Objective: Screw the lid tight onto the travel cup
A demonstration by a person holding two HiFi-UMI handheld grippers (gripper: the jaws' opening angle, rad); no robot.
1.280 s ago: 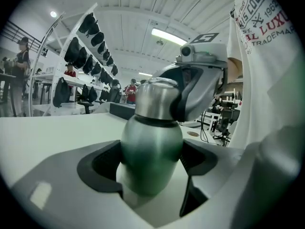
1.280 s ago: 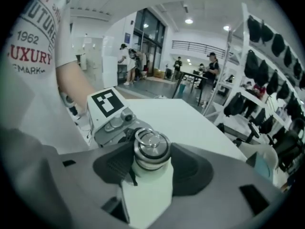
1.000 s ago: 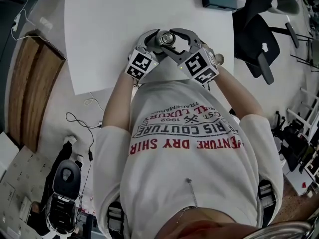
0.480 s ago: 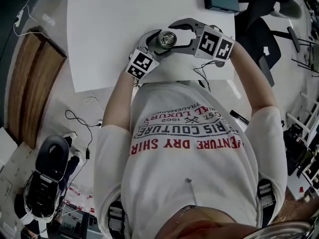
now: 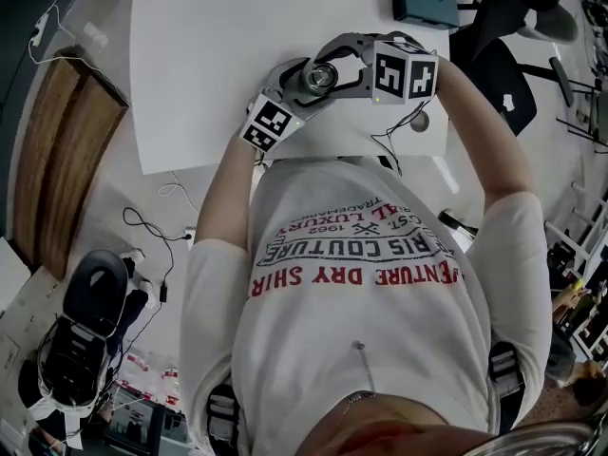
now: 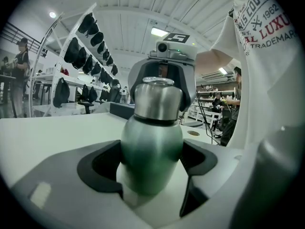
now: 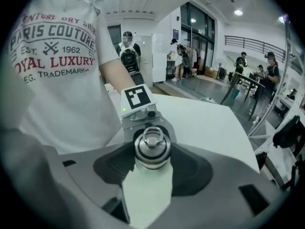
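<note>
1. Far left: the left gripper comes in nearly level from the person's side. Its jaws are clamped on the lower body of the travel cup, pads pressing both flanks. That's the anchor hand.
2. Middle: the cup stands upright on the white table, near its front edge, right between the two grippers. Its long axis runs straight up, so any twist has to go around that vertical line.
3. Top of the cup: the lid, with its little ring, sits on the neck. I can't tell how far it's threaded down.
4. Right: the right gripper reaches in from the right, tilted down at the lid, so it's the hand on the job. Its jaws have just been closing and now look clenched on the lid's rim, one pad on each side, with the lid centred between them.
5. My guess is the next move is a roll of the right hand about the cup's upright axis while the left one keeps the body from spinning.
</note>
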